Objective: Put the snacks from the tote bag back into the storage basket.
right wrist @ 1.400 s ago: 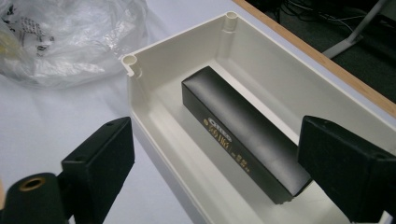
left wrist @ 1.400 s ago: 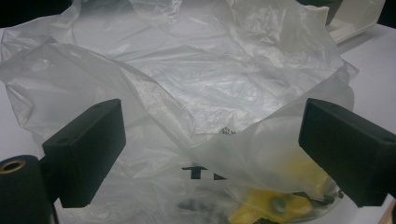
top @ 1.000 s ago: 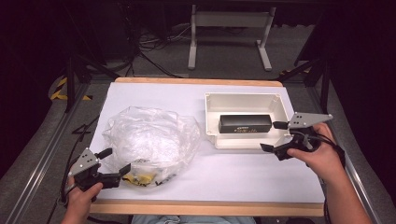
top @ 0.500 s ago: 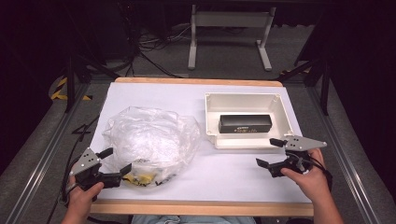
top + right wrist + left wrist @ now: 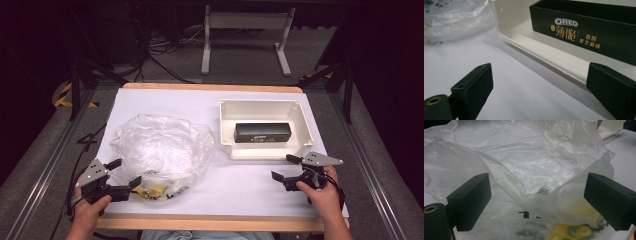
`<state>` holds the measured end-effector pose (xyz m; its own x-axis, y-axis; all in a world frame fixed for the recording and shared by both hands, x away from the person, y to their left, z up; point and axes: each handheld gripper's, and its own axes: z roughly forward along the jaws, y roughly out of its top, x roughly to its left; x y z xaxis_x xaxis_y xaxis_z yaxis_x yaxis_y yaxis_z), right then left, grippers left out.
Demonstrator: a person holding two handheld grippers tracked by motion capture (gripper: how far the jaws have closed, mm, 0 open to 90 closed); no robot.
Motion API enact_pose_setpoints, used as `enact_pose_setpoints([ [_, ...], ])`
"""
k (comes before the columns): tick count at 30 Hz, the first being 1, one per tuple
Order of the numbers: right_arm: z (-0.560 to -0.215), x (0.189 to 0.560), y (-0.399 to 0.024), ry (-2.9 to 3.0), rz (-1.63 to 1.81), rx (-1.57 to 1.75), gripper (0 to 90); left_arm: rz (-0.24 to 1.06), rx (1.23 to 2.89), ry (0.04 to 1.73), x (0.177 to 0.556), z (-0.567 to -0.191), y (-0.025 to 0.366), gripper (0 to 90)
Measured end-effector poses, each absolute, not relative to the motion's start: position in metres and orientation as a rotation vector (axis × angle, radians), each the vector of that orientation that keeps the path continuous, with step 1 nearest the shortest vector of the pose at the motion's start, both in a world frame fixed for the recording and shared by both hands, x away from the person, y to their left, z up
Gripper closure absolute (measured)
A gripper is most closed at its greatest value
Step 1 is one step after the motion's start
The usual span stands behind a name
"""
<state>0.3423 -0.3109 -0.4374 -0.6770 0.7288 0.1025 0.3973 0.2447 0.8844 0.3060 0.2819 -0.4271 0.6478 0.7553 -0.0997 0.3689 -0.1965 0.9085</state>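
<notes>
White paper covers the table (image 5: 165, 107), which has a wooden edge along its near side and a dark floor with cables and a stand's legs beyond it.

Nearest the person, the left gripper (image 5: 125, 173) sits at the near left corner with its jaws spread wide, nothing between them. Seen from the left gripper view, those jaws stand to either side of the near edge of a crumpled clear bag (image 5: 529, 170), just short of it; whether they touch the plastic cannot be told. Something yellow (image 5: 566, 230) shows through the bag's near end.

At the near right, the right gripper (image 5: 284, 167) also has its jaws wide apart and empty, just in front of a white tray (image 5: 265, 152).

Farther back, the bag lies on the left half of the table, and the tray sits on the right half, just beside it. A black Oreo box (image 5: 599, 30) lies flat inside the tray, lengthwise across its middle.
</notes>
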Motion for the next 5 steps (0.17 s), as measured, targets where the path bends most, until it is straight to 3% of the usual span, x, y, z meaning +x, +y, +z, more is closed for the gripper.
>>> enact_pose_setpoints([
  [5,-0.4432,0.3423,-0.3076,2.224,1.389,1.054,7.3,0.451,1.799,0.899,0.306,-0.4269,0.2828,8.3],
])
